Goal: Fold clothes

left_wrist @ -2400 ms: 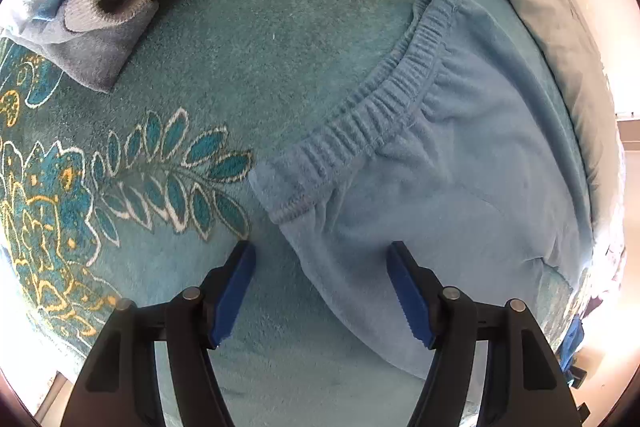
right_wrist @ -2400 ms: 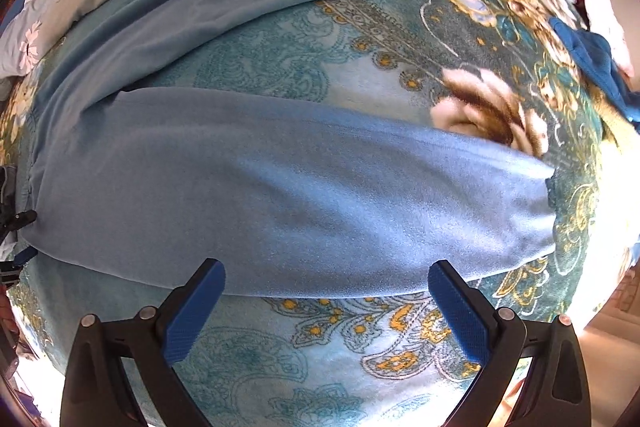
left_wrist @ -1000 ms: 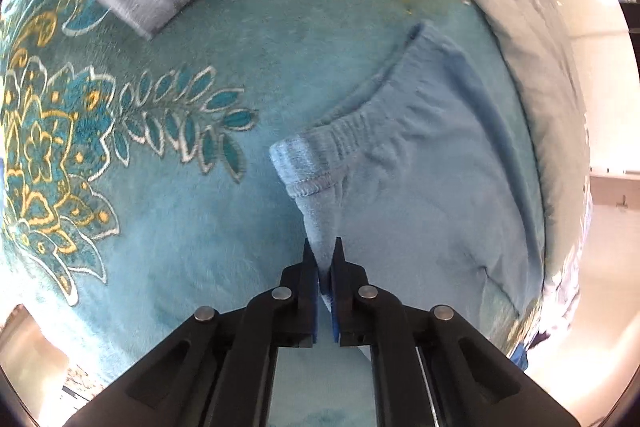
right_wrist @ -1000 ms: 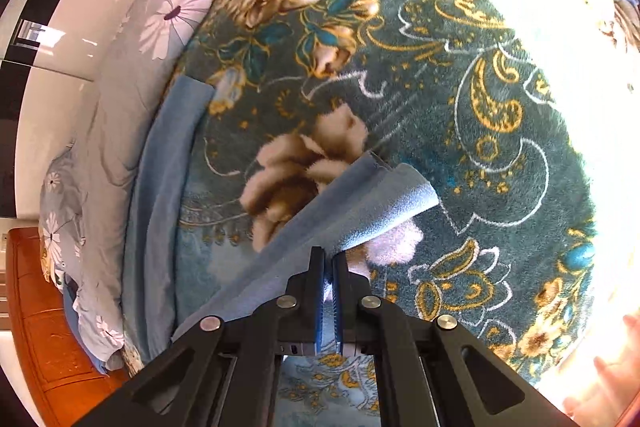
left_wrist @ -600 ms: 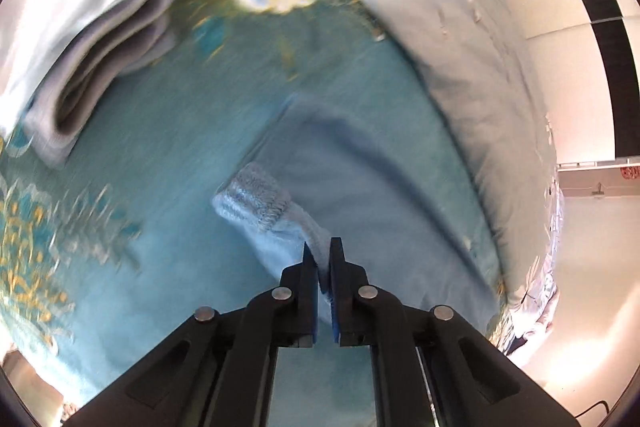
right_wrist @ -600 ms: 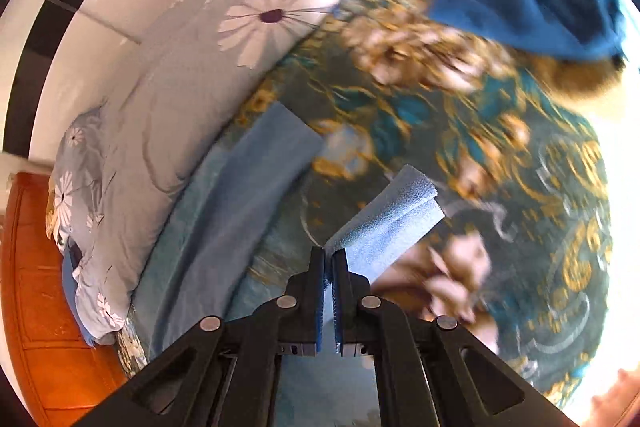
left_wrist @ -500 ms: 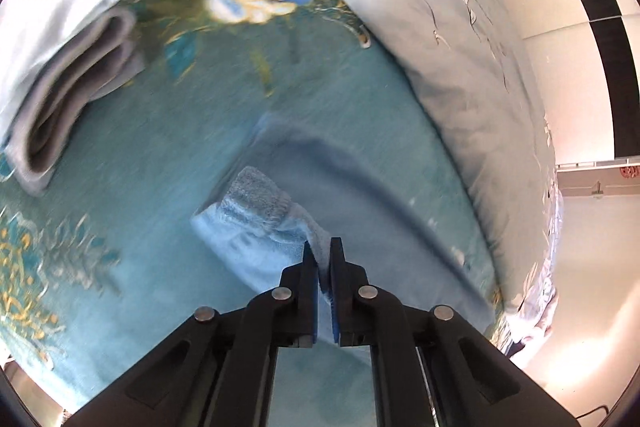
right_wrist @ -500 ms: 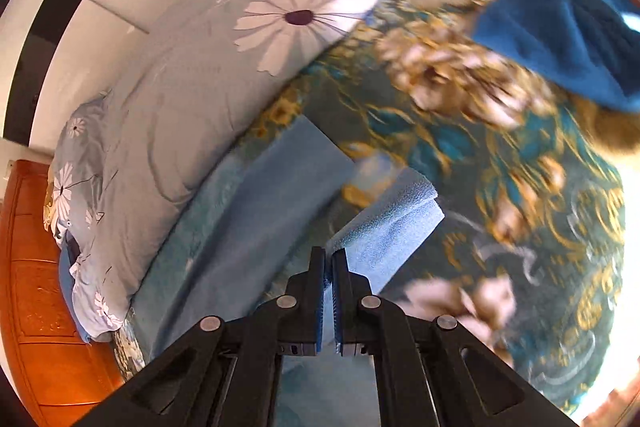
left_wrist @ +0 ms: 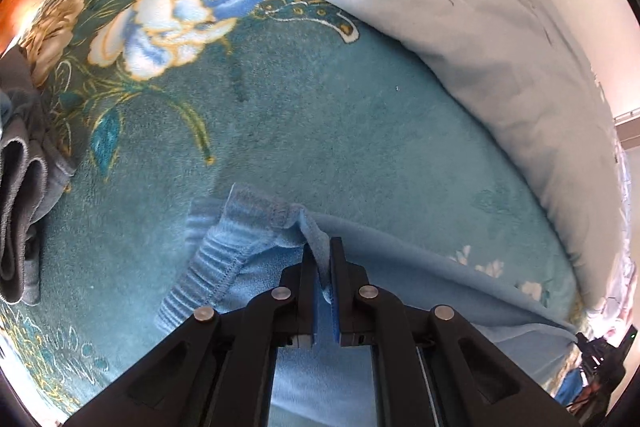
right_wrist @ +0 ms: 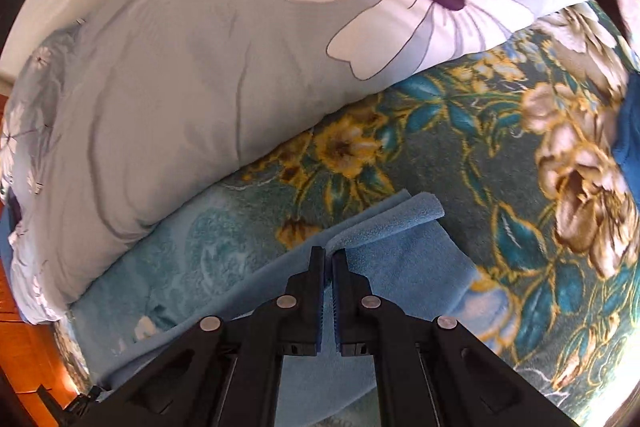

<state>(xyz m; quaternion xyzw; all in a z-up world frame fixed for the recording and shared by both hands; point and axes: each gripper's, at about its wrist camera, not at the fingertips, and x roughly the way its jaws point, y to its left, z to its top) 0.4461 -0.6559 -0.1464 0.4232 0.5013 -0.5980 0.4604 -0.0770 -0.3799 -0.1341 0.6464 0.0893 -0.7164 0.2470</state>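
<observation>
We have the light blue trousers [left_wrist: 420, 267] lying on the flowered teal blanket [left_wrist: 320, 115], one half doubled over the other. Their ribbed waistband [left_wrist: 208, 267] bunches just left of our left gripper [left_wrist: 324, 259], which is clenched on a fold of the cloth right beside that band; the fabric runs up between the two blue pads and stands a little proud of them. From there the trousers stretch away to the right along the blanket.

At the other end, our right gripper [right_wrist: 328, 263] is clamped on the leg end of the trousers [right_wrist: 384, 223], where two layers of hem sit stacked, the upper one curling slightly past the lower.

Along the far side of the blanket lies a pale blue quilt [right_wrist: 200, 67] printed with large white daisies, its edge resting on the blanket close to the trousers. At the left edge of the left view sits a stack of folded grey clothes [left_wrist: 20, 211], well apart from the waistband. A dark blue garment [right_wrist: 630, 147] shows at the right edge of the right view.
</observation>
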